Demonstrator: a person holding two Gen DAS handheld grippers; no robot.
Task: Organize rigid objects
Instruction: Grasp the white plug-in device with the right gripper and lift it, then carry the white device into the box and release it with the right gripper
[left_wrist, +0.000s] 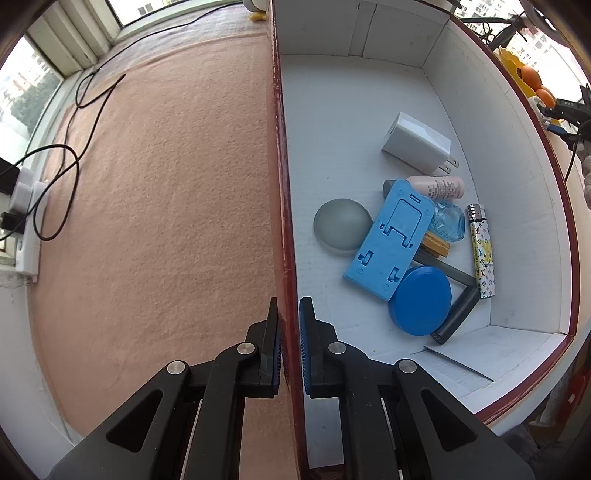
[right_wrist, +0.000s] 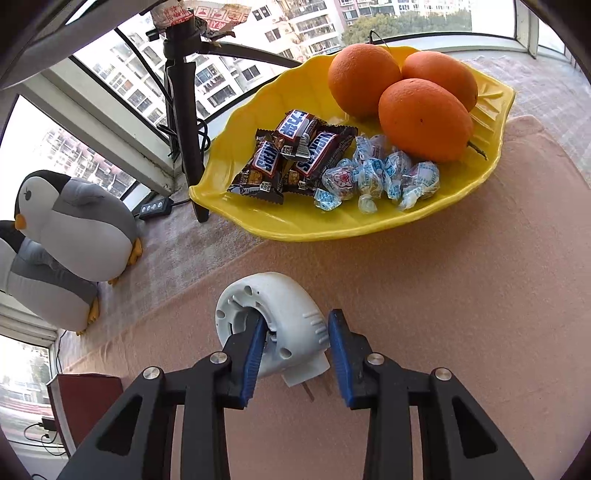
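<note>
I am in a flat, at a window ledge high above apartment blocks (right_wrist: 303, 22); plush penguins (right_wrist: 79, 225), a yellow dish (right_wrist: 295, 225) of oranges (right_wrist: 424, 120) and sweets, a power strip (left_wrist: 26, 206) surround me.

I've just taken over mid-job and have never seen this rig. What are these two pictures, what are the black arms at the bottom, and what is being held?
A person holds a two-finger gripper in each hand; each picture comes from a fisheye camera on one gripper, looking along its fingers. Left view: the left gripper is shut on the wall of a white box holding a charger, blue stand, lighter and blue lid. Right view: the right gripper straddles a white plug-in device on the pink cloth, one finger inside its hollow; whether it grips yet I cannot tell. Behind sits a yellow dish of oranges and sweets.
</note>
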